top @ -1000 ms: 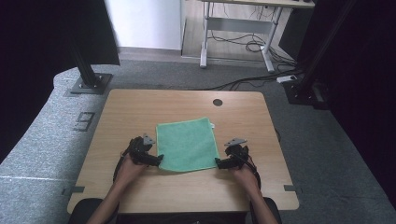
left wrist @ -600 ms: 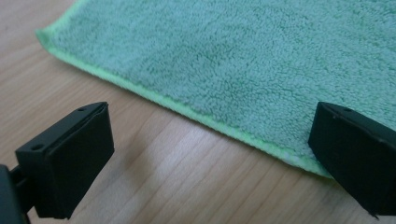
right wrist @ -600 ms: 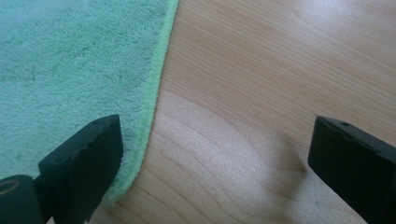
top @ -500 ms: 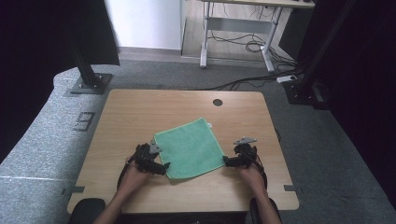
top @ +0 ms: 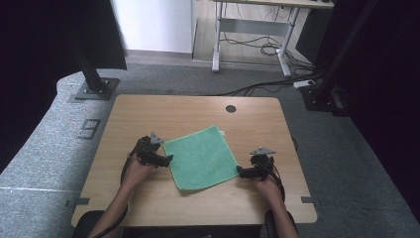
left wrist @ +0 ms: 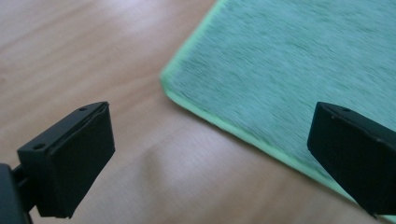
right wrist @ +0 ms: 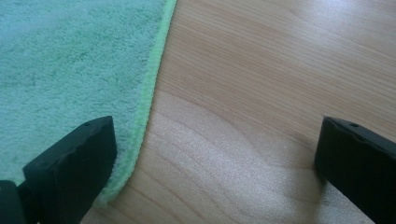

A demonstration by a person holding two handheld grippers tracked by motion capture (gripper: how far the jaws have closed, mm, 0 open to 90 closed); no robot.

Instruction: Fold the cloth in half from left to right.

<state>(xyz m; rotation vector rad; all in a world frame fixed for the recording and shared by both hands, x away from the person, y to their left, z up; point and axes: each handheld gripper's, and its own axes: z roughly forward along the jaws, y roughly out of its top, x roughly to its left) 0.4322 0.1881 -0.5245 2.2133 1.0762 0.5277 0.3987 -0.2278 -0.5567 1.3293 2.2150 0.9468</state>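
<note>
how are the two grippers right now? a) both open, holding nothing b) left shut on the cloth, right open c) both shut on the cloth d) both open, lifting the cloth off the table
a: the left gripper and right gripper have their jaws wide apart at the edges of the cloth, which lies flat on the table.

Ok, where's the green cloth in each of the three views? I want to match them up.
High view: green cloth lies flat mid-table, turned askew, between the left gripper and right gripper.
Left gripper view: cloth fills the upper right, a corner pointing left; jaws open.
Right gripper view: cloth fills the upper left, its edge running down to the left jaw; jaws open.
Shared landmark: the cloth's light green hem on the wooden table.
</note>
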